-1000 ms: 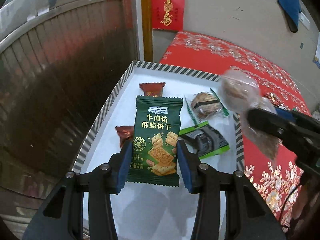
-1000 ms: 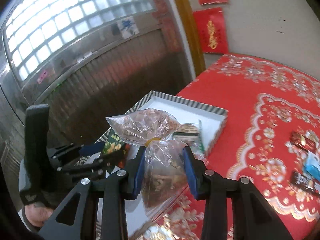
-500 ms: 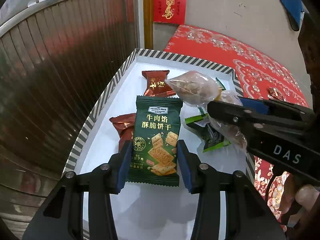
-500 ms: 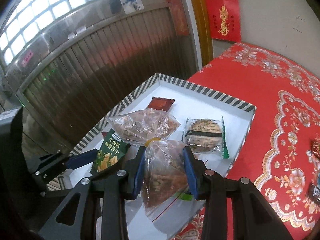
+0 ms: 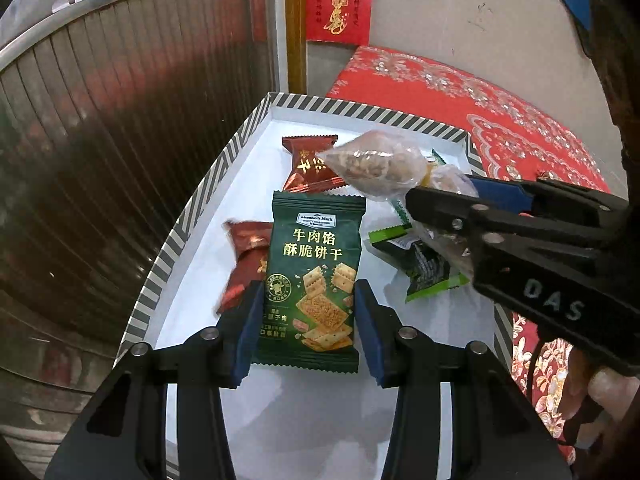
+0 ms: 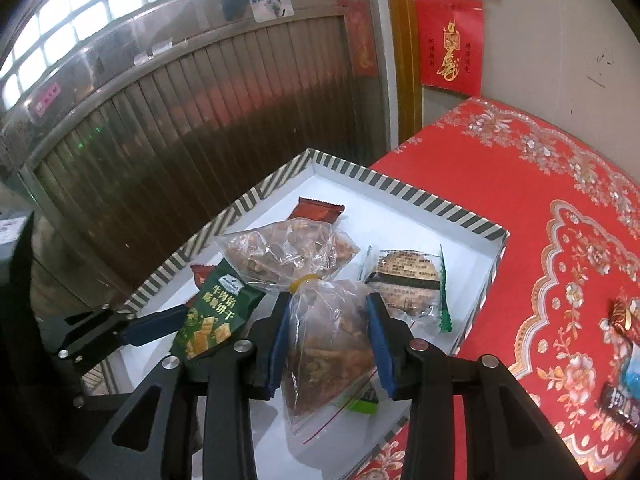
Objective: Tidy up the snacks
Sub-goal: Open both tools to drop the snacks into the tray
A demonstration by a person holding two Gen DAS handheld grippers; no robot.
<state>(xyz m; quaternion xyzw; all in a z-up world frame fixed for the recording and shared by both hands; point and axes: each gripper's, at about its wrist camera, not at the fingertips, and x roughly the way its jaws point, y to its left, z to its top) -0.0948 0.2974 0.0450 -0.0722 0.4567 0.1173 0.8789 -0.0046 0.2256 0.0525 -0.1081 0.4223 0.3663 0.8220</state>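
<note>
Compared with one second ago, the clear snack bag (image 6: 320, 320), clamped in the right gripper (image 6: 326, 340), now hangs above the striped tray (image 6: 404, 190). Over the same tray, the left gripper (image 5: 308, 332) grips the green cracker packet (image 5: 314, 276) between its pads.

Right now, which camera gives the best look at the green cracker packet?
The left wrist view: the green cracker packet faces the lens, label readable, between the left gripper pads. The right wrist view shows it sideways, partly behind the clear bag.
</note>
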